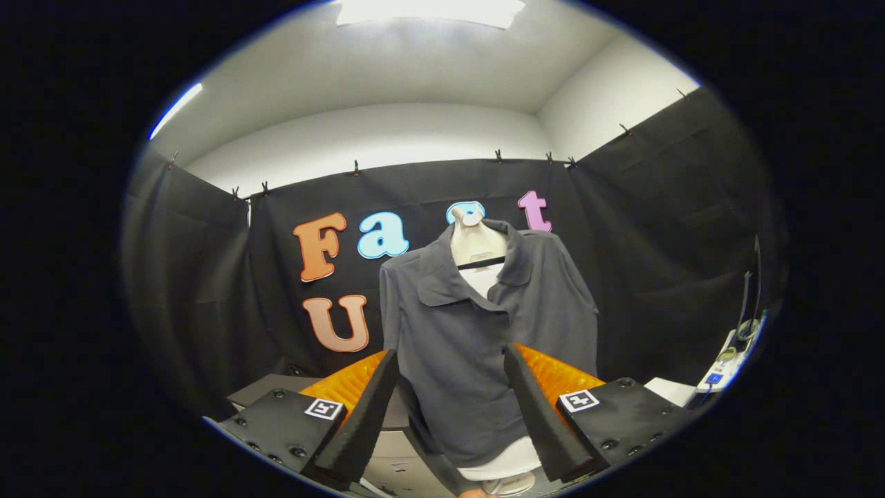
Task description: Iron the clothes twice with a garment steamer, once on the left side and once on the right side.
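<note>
1. Black cloth (657,242) walled the booth under a white ceiling (387,76).
2. The gripper (449,408) pointed level at the shirt (456,346), its 2 fingers (366,415) spread wide, holding nothing.
3. Beyond them, the soft grey collared shirt hung on a pale mannequin (476,238).

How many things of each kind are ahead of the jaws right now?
Shirt: 1, grey, on the form
Dress form: 1
Hanger: 1, dark
Gripper: 1, jaws open, empty, the shirt beyond them
Total: 4
</note>
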A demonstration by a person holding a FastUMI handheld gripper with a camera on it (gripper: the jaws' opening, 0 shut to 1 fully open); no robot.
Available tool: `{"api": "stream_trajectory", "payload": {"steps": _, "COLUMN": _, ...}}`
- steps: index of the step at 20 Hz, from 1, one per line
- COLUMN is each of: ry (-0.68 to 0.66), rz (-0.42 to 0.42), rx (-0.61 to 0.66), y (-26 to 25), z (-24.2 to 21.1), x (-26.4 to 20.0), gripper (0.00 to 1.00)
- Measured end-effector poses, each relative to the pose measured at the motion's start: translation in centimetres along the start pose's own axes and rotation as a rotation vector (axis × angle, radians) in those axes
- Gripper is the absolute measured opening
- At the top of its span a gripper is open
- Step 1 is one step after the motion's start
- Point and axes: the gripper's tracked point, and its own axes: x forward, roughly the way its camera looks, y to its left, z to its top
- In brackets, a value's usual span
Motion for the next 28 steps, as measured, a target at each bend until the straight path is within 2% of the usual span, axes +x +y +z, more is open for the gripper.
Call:
{"api": "stream_trajectory", "payload": {"steps": 1, "ry": 0.0, "rz": -0.024, "rx": -0.023, "y": 0.5, "z": 0.3, "x": -0.2, "gripper": 0.98}}
{"api": "stream_trajectory", "payload": {"steps": 5, "ry": 0.067, "rz": -0.032, "rx": -0.021, "y": 4.8, "z": 0.1, "x": 0.7, "gripper": 0.98}}
{"api": "stream_trajectory", "payload": {"steps": 11, "ry": 0.215, "rz": 0.076, "rx": -0.085, "y": 15.2, "z": -3.1, "x": 5.9, "gripper": 0.98}}
{"api": "stream_trajectory", "payload": {"steps": 16, "ry": 0.383, "rz": 0.16, "rx": -0.164, "y": 24.1, "z": -8.5, "x": 11.2, "gripper": 0.98}}
{"api": "stream_trajectory", "payload": {"steps": 20, "ry": 0.552, "rz": 0.227, "rx": -0.221, "y": 31.1, "z": -14.7, "x": 15.8, "gripper": 0.98}}
{"api": "stream_trajectory", "payload": {"steps": 24, "ry": 0.702, "rz": 0.205, "rx": -0.257, "y": 33.5, "z": -21.1, "x": 19.2, "gripper": 0.98}}
{"api": "stream_trajectory", "payload": {"steps": 28, "ry": 0.829, "rz": 0.142, "rx": -0.291, "y": 33.0, "z": -26.4, "x": 22.0, "gripper": 0.99}}
